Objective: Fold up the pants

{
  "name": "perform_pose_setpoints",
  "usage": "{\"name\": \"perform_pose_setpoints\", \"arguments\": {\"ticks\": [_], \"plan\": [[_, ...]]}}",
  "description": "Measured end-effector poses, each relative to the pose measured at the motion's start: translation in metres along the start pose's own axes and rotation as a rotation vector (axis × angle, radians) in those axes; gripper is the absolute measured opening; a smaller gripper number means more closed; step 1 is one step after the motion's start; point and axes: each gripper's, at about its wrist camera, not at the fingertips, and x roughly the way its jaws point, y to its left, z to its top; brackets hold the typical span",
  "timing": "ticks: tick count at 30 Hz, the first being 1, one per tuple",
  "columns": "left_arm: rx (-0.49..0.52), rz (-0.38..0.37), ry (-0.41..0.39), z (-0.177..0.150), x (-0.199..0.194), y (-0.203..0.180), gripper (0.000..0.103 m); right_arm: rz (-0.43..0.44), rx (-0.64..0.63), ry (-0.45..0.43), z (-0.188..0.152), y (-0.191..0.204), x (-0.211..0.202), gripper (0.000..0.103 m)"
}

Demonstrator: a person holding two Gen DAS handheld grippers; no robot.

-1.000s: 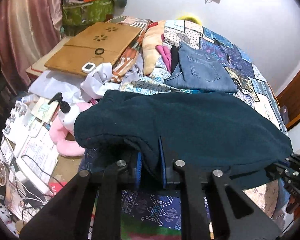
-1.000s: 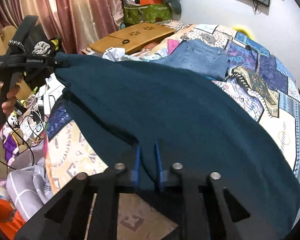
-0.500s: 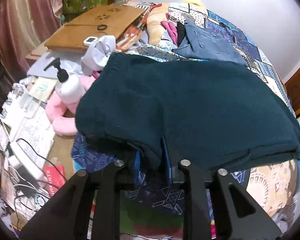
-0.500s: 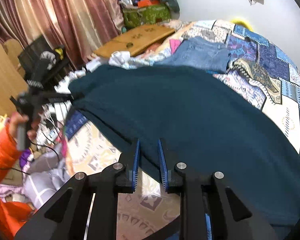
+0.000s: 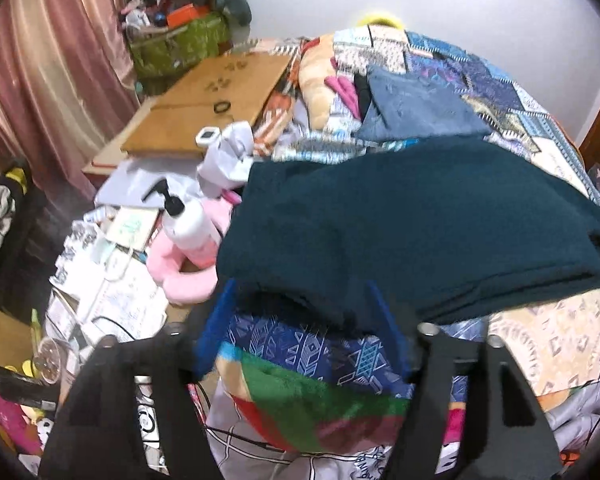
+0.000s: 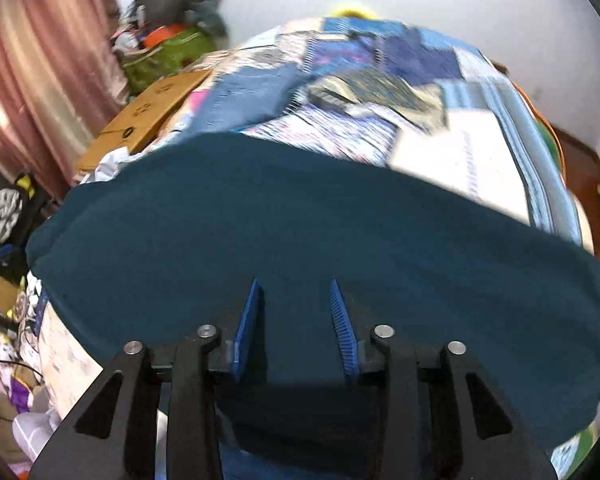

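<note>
The dark teal pants (image 5: 412, 224) lie folded across the near part of the patchwork bed; they also fill the lower half of the right wrist view (image 6: 300, 240). My left gripper (image 5: 300, 288) is open, its blue-padded jaws wide apart around the pants' near left corner. My right gripper (image 6: 293, 286) is open too, its jaws apart over the near edge of the pants, with nothing pinched between them.
Folded blue jeans (image 5: 416, 108) lie farther back on the patchwork quilt (image 5: 548, 152). A wooden board (image 5: 211, 100), a white pump bottle (image 5: 183, 216) and a pink cushion (image 5: 179, 276) crowd the left side. Pink curtains (image 6: 31, 80) hang at the left.
Both grippers were shut on the teal pants and held them up; now both have opened and let go, and the pants rest on the bed.
</note>
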Motion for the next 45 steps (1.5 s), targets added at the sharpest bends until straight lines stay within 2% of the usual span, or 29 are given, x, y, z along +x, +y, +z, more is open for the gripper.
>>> {"name": "perform_pose_setpoints", "arguments": {"ticks": [2, 5, 8, 11, 13, 17, 23, 29, 38, 41, 43, 44, 45], "plan": [[0.000, -0.002, -0.025, 0.009, -0.008, -0.005, 0.079, -0.038, 0.035, 0.001, -0.011, -0.020, -0.013, 0.048], [-0.003, -0.037, -0.056, 0.024, -0.015, -0.015, 0.084, -0.126, 0.083, -0.002, -0.029, -0.052, -0.033, 0.048], [0.009, -0.060, -0.064, 0.041, -0.013, -0.033, 0.084, -0.198, 0.138, -0.009, -0.044, -0.086, -0.054, 0.048], [0.034, -0.075, -0.063, 0.056, -0.008, -0.058, 0.084, -0.208, 0.202, -0.031, -0.059, -0.113, -0.083, 0.045], [0.050, -0.095, -0.055, 0.065, -0.002, -0.076, 0.085, -0.263, 0.242, -0.038, -0.068, -0.131, -0.099, 0.048], [0.077, -0.127, -0.024, 0.077, 0.012, -0.113, 0.087, -0.247, 0.357, -0.090, -0.083, -0.171, -0.131, 0.048], [0.134, -0.141, 0.018, 0.095, 0.036, -0.168, 0.088, -0.297, 0.460, -0.170, -0.082, -0.227, -0.155, 0.048], [0.173, -0.147, 0.061, 0.099, 0.056, -0.205, 0.088, -0.294, 0.506, -0.134, -0.062, -0.280, -0.122, 0.048], [0.243, -0.091, 0.141, 0.087, 0.091, -0.237, 0.090, -0.261, 0.512, 0.031, -0.044, -0.346, -0.049, 0.048], [0.221, -0.072, 0.126, 0.087, 0.094, -0.236, 0.098, -0.194, 0.526, 0.091, -0.047, -0.359, -0.027, 0.048], [0.212, -0.076, 0.131, 0.088, 0.098, -0.236, 0.098, -0.134, 0.547, 0.101, -0.051, -0.362, -0.021, 0.048], [0.209, -0.078, 0.132, 0.088, 0.099, -0.236, 0.098, -0.115, 0.557, 0.092, -0.053, -0.363, -0.022, 0.044], [0.207, -0.078, 0.130, 0.088, 0.101, -0.237, 0.099, -0.076, 0.568, 0.080, -0.056, -0.365, -0.024, 0.035]]}}
